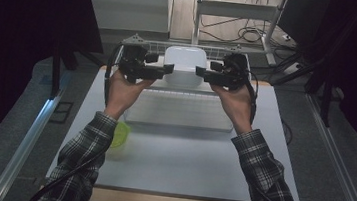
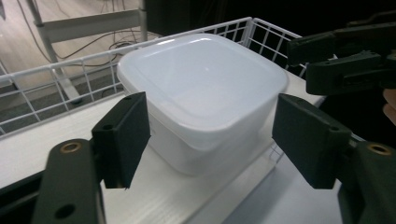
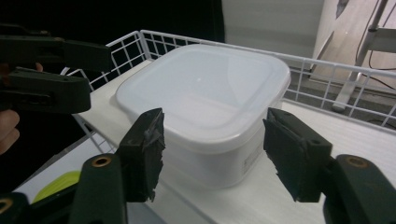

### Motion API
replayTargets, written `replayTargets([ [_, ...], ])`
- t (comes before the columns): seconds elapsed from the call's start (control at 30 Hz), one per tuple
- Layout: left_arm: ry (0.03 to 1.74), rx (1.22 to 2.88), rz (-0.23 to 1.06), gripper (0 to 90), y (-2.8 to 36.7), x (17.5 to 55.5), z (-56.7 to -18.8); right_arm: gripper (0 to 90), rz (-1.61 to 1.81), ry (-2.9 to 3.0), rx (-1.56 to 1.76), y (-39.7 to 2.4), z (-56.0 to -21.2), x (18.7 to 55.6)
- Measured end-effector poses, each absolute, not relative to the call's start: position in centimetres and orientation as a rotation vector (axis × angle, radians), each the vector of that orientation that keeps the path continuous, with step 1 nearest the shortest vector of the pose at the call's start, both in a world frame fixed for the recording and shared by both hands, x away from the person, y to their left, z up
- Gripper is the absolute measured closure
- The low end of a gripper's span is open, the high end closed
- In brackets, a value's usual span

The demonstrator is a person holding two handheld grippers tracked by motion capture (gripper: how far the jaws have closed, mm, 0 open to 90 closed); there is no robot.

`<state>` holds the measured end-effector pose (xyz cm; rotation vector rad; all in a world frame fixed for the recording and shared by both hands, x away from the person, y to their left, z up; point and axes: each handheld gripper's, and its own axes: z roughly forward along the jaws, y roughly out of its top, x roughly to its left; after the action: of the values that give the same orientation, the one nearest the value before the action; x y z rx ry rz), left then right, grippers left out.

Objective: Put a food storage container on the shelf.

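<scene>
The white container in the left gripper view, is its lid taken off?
No. The white container has its lid closed flat on top, and it stands on the white shelf inside the wire basket.

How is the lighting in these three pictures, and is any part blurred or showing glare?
High view: dim, with black surroundings; the white lidded container is the brightest spot. Left gripper view: well lit, soft glare on the lid, and the near pads of the left hand-held gripper look slightly soft. Right gripper view: even light, faint sheen on the lid, dark background at upper left.
</scene>
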<state>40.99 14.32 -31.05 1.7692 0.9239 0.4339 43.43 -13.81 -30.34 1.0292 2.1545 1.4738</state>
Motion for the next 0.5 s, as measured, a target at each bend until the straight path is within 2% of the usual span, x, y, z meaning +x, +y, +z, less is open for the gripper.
replayTargets([
  [0.5, 0.807, 1.807, 0.440, 11.7, 15.2, 35.3, -33.2, 19.5, 1.498, 2.206, 0.917, -14.7, -32.2, 39.8],
])
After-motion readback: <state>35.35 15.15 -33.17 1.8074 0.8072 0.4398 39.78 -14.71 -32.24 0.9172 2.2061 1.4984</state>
